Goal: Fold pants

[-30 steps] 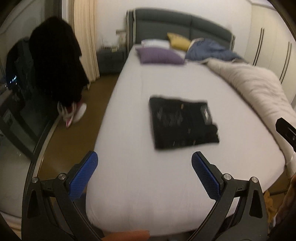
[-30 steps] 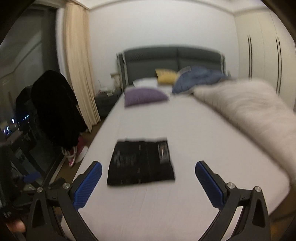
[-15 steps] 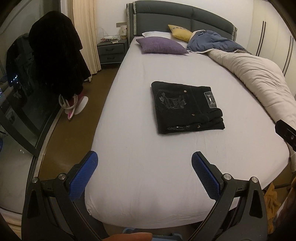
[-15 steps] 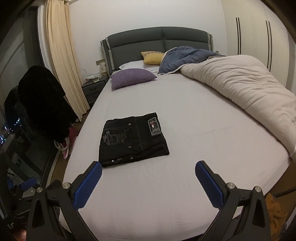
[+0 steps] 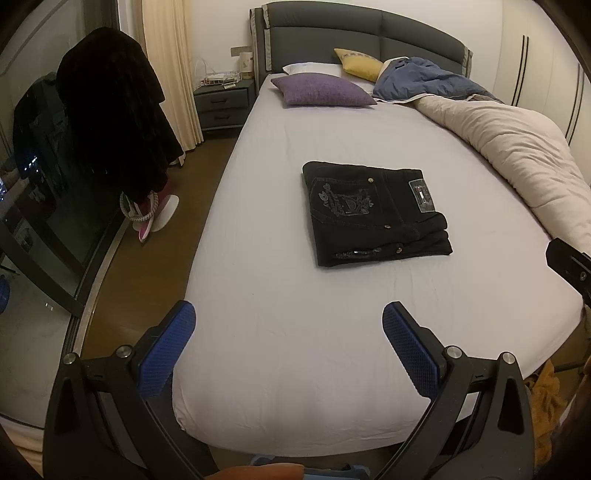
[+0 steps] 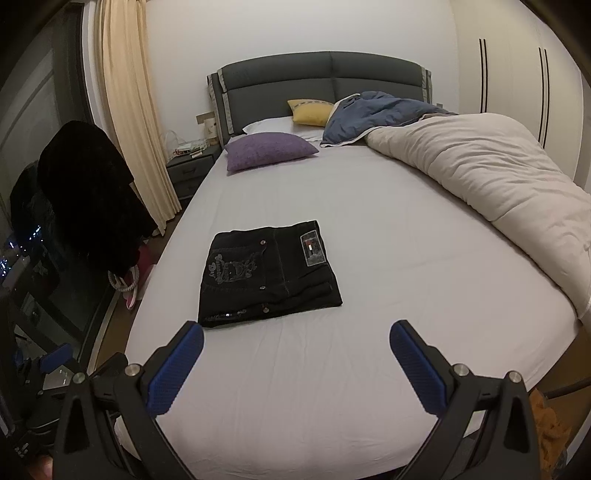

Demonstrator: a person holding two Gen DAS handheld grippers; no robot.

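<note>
Left wrist view first: we look down the length of a wide bed (image 5: 295,332) covered in a smooth white sheet, much as half a second earlier, though the whole scene now sits slightly lower in frame and a second ago it was blurred. A beige duvet (image 5: 517,147) is heaped along the right side, leaving the left and centre of the mattress bare. A dark headboard (image 5: 351,33) closes off the far end, with a purple pillow (image 5: 321,90) and a yellow pillow (image 5: 358,66) below it. Dark clothing (image 5: 110,122) hangs over a stand by the curtain, off the bed's left edge, above brown floor.

The black pants (image 5: 373,214) lie folded into a compact rectangle in the middle of the sheet, touching nothing else, well clear of the duvet and every mattress edge. They have not shifted.

Our left gripper (image 5: 288,325) hovers over the near end of the bed, its blue fingers spread wide with nothing between them. From the right wrist view, our right gripper (image 6: 295,339) is likewise spread and empty, short of the pants' near edge, with bare sheet ahead and to the right.
</note>
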